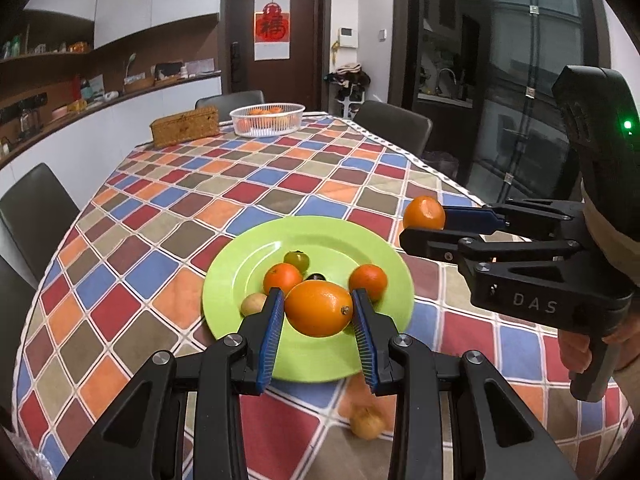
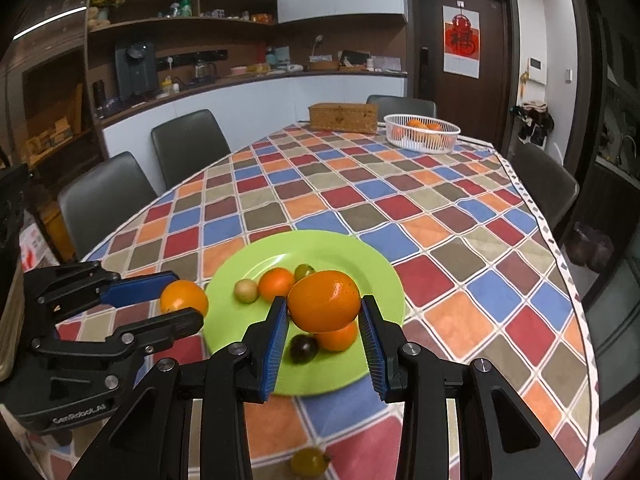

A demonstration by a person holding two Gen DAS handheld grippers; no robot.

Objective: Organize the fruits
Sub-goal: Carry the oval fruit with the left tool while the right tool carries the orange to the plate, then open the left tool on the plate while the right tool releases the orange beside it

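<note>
Orange fruit clamped in each hand-held gripper: left hand-held gripper [image 1: 318, 308] closed on an orange [image 1: 319, 308], right hand-held gripper [image 2: 324, 312] closed on another orange [image 2: 324, 301], both lifted above the green plate [image 1: 384, 248] just beyond the fingertips. Probably carrying both to the white basket [image 1: 267, 120], far ahead of the fingers on the tabletop [image 1: 280, 184]. Best to keep both squeezes steady, stay clear of each other, lower well inside the rim before letting go.

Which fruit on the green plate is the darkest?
The small near-black fruit at the plate's near side, beside an orange. The others are orange, greenish or pale tan.
</note>
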